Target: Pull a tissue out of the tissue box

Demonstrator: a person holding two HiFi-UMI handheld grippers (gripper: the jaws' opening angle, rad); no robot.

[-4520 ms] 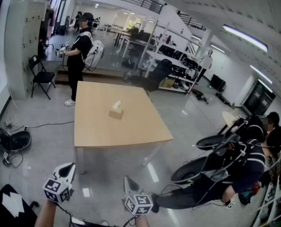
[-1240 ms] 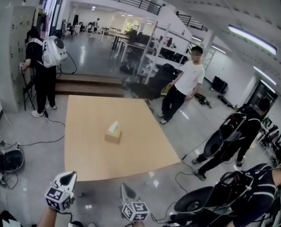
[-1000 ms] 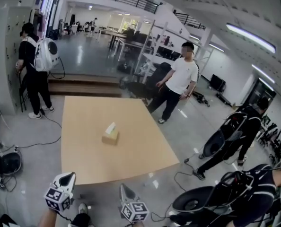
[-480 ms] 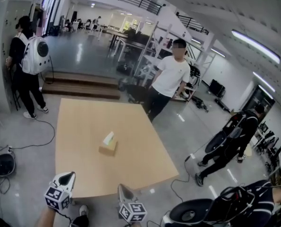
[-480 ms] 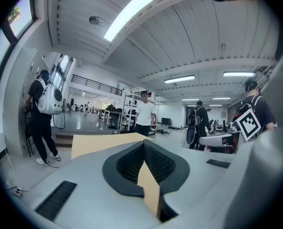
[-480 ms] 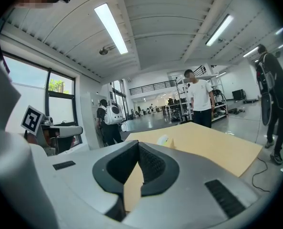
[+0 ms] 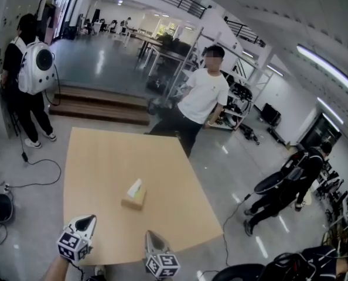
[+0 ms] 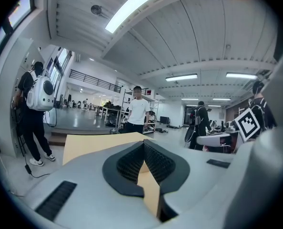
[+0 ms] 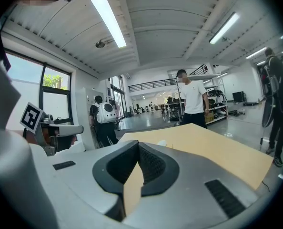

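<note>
White tissue (image 7: 136,185), probably soft and easily torn, pokes from the tan cardboard tissue box (image 7: 133,200) mid-way on the pale wooden table (image 7: 103,157), best pinched at its peak; left hand-held gripper (image 7: 89,218) and right hand-held gripper (image 7: 149,235) hover closed, empty, well short.

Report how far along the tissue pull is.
Done: nothing; the tissue stands out of the tissue box on the table, untouched. In hand: the left gripper and right gripper are both shut and empty, by the table's near edge, apart from the box. Left: reach the box, open, grip the tissue and pull it free.
</note>
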